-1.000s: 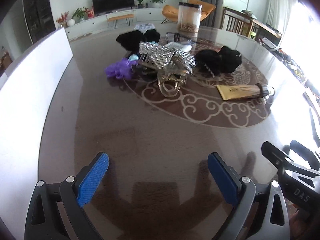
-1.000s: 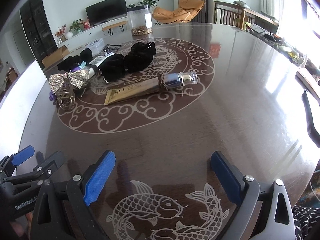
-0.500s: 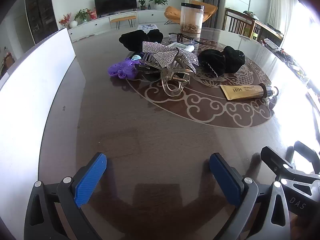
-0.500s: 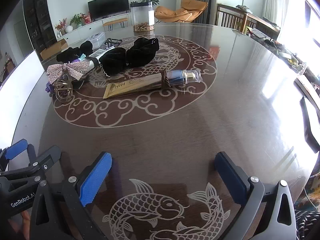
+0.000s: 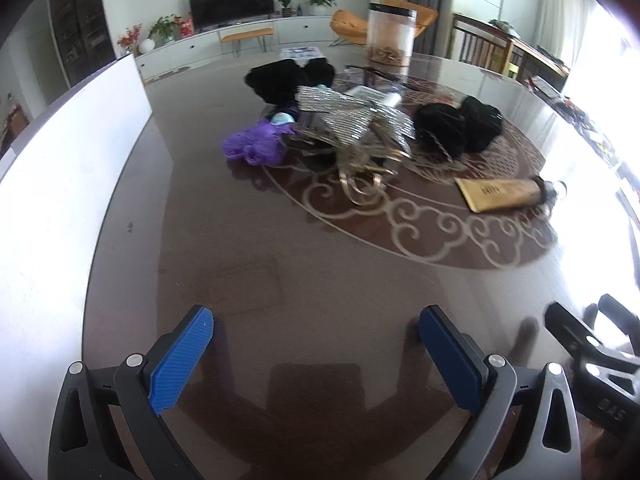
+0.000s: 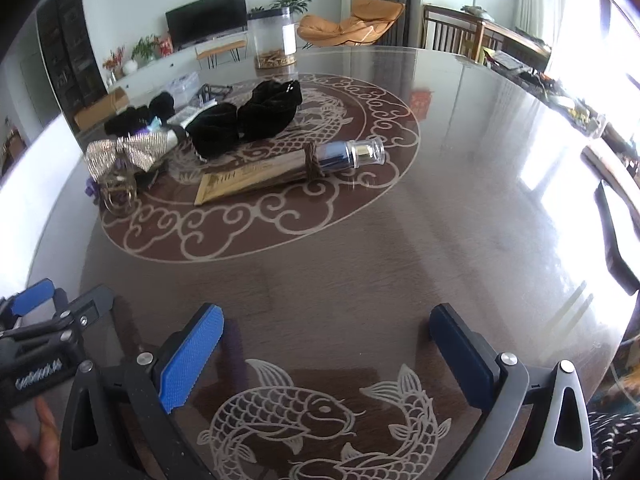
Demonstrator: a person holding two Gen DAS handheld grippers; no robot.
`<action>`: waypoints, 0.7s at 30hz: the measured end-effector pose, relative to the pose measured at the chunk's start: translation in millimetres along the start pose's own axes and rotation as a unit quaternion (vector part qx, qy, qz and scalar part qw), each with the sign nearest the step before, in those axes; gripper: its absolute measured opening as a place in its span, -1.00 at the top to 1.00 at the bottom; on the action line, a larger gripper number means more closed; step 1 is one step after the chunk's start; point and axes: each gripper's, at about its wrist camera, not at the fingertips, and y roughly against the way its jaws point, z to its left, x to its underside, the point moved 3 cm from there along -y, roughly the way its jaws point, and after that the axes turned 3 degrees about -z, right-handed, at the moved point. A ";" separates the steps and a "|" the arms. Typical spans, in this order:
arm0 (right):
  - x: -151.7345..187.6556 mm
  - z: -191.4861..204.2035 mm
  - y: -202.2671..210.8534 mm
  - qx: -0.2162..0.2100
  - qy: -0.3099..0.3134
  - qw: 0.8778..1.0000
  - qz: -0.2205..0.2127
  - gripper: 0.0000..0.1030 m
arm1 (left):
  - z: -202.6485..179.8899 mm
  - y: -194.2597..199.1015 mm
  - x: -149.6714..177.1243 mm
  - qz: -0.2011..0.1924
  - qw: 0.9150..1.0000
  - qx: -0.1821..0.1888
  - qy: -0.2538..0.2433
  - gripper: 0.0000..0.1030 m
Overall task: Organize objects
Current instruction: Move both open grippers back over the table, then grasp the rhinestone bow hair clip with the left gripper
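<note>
A pile of hair accessories lies mid-table: a silver sequin bow clip (image 5: 356, 120) over a gold claw clip (image 5: 362, 184), a purple scrunchie (image 5: 254, 146), a black bow (image 5: 460, 128) and a second black scrunchie (image 5: 288, 80). A gold cosmetic tube (image 5: 504, 194) lies to their right, its clear cap (image 6: 366, 154) showing in the right wrist view. My left gripper (image 5: 316, 356) is open and empty, well short of the pile. My right gripper (image 6: 328, 356) is open and empty near the table's front edge. The bow (image 6: 128, 150), the tube (image 6: 260, 176) and the black bow (image 6: 248, 118) show in the right wrist view.
A round dark table (image 5: 280, 264) with a swirl inlay carries everything. A white board (image 5: 60, 168) stands along its left edge. A clear jar (image 5: 390, 38) stands at the far side. A small wire rack (image 6: 214, 92) sits behind the pile. The other gripper's body (image 5: 592, 360) is at right.
Both grippers have drifted slightly over the table, so the pile sits a little differently in view. The jaws stay open and nothing on the table has moved.
</note>
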 end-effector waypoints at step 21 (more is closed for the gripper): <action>-9.0 -20.8 4.7 -0.067 -0.075 0.995 -0.012 -1.00 | 0.1 -0.7 0.2 -0.007 1.000 -0.001 0.003 -1.00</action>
